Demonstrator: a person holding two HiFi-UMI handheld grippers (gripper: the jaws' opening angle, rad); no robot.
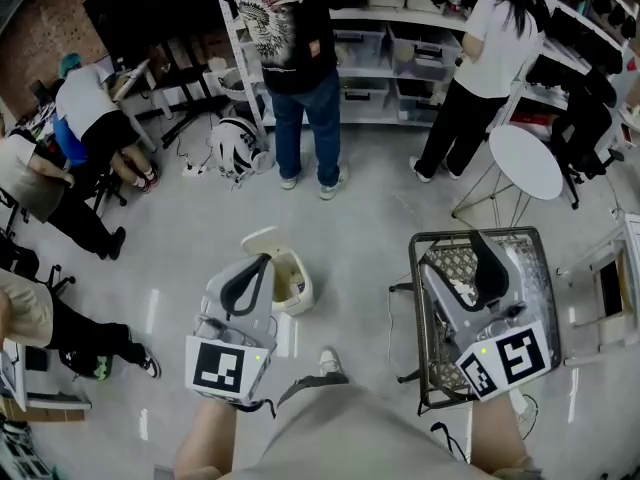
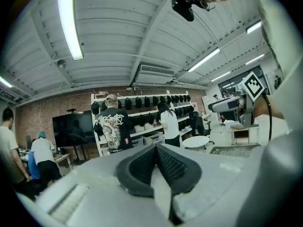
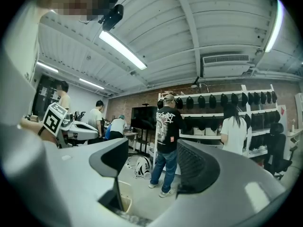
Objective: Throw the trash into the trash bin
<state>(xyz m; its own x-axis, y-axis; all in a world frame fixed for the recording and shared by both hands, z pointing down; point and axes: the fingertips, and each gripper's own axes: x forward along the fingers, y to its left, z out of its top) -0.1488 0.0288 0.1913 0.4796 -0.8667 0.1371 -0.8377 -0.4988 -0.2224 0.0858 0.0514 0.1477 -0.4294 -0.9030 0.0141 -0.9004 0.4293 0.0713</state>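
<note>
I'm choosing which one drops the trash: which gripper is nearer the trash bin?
Left. The left gripper sits right beside the trash bin; the right gripper is well off to the side, over the wire table.

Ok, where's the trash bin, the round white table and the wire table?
trash bin (image 1: pixel 303 288), head view, its outer wall on the right side.
round white table (image 1: pixel 525 161), head view, middle of its top.
wire table (image 1: pixel 535 280), head view, bare mesh near its right edge.
</note>
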